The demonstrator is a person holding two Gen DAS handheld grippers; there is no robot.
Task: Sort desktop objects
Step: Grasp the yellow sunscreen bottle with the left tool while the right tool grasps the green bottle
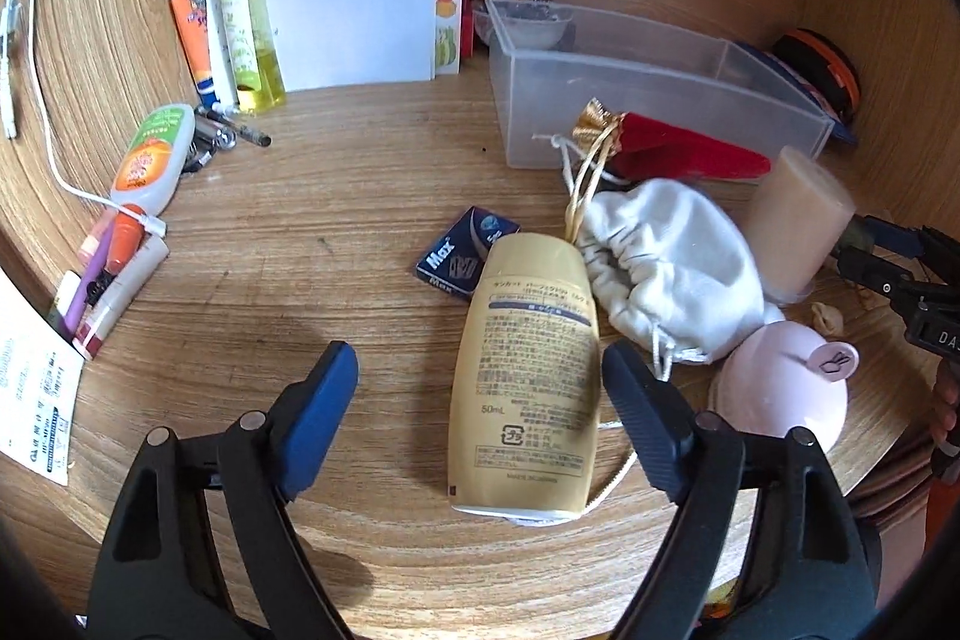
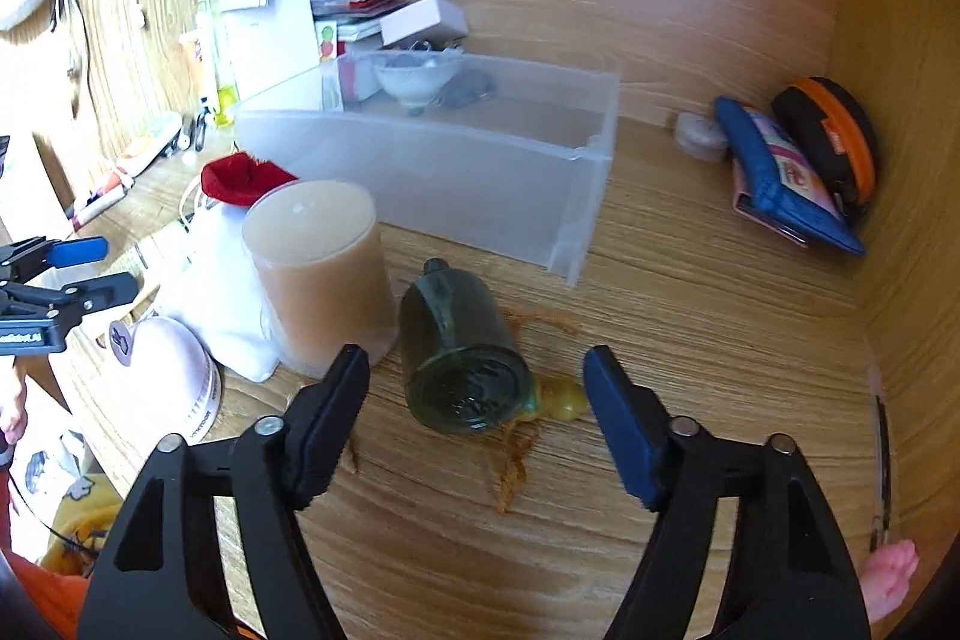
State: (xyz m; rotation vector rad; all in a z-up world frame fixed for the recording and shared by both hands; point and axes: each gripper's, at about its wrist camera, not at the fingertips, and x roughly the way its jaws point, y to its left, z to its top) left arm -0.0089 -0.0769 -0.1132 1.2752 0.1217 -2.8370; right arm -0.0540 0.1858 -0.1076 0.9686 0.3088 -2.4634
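Right now both claws are open and hold nothing. The left claw hangs low over the desk, and a yellow bottle lies flat between its fingers, closer to the right finger. No finger touches it as far as I can tell. A small dark box sits just past the far end of the bottle, and a white cloth bag lies to the right, touching or nearly touching the bottle.

The right claw hangs over a green glass jar that lies on its side with its bottom toward the camera. The jar sits between the fingers, with gaps on both sides. A tan cup stands upside down just left of the jar. A clear plastic bin stands farther back, with bare floor inside it.

I think the step in hand is reaching, just before the first grab. Next, each claw should slide forward a bit, center on its thing, and squeeze shut. The jar is round and may roll, so the squeeze should be slow. The bin looks like a good home for both.
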